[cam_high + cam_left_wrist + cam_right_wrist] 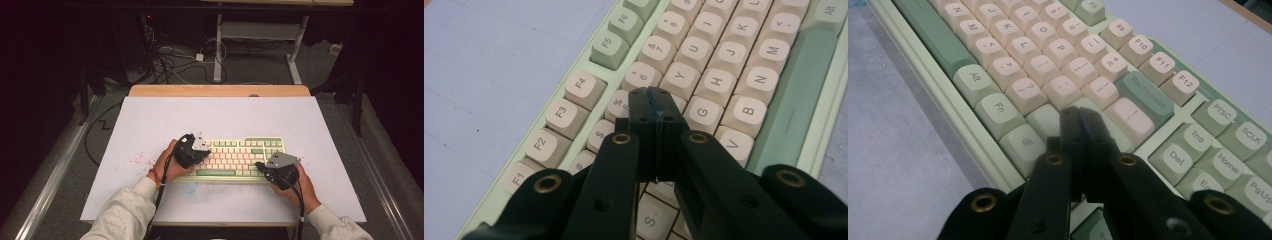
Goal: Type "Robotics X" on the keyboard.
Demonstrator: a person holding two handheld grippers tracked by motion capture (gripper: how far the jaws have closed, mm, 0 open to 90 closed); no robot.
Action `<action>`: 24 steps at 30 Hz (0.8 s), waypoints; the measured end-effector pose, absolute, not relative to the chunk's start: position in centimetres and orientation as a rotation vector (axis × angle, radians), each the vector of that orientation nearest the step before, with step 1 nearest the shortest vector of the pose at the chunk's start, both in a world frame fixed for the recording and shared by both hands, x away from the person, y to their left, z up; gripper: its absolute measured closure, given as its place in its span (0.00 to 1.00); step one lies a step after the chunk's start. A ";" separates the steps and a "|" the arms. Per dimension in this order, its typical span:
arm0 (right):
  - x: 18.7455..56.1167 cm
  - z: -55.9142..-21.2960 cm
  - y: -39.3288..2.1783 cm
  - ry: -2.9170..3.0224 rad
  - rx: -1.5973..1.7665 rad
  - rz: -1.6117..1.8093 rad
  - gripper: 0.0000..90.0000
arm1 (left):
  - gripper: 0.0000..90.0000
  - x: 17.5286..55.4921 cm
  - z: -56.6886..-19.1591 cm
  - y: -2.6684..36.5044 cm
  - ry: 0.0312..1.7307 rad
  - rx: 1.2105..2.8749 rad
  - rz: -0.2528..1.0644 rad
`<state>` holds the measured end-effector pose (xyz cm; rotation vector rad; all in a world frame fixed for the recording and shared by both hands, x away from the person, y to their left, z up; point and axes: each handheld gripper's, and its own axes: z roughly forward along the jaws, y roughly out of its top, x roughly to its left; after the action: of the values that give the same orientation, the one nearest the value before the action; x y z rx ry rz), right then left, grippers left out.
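keyboard [235, 157] is being kept near-centre on the table [150, 125] | left gripper [654, 95] – jaws clenched, nothing grasped, is being held over its left keys | right gripper [1079, 114] – clenched likewise, is being held over its right end

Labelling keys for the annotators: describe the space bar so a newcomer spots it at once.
On the white table lies a pale green keyboard. Along its near edge runs the space bar: one long, darker green key without lettering, far wider than the small cream letter keys above it.

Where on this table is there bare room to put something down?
The white table is bare behind the keyboard up to the wooden edge, and along both sides. It is crowded at the keyboard, where the left gripper and right gripper sit.
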<state>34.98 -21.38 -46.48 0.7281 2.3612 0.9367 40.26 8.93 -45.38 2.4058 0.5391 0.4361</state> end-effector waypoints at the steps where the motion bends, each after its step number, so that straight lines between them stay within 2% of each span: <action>1: 35.0 -46.5 -21.4 2.361 0.727 0.936 1.00 | 0.97 40.3 -45.4 8.9 0.541 2.407 0.435; 7: 35.0 -46.5 -21.4 2.362 0.726 0.934 1.00 | 0.96 40.3 -45.6 8.9 0.538 2.425 0.443; 16: 34.6 -45.5 -21.7 2.327 0.723 0.978 1.00 | 0.92 39.3 -44.2 9.8 0.522 2.352 0.491; 24: 34.0 -44.6 -21.8 2.312 0.705 1.005 1.00 | 0.78 37.9 -43.6 11.3 0.473 2.285 0.560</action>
<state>33.99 -21.77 -44.64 0.7052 2.3117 1.0047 37.86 11.34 -43.57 2.2848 0.4726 0.5599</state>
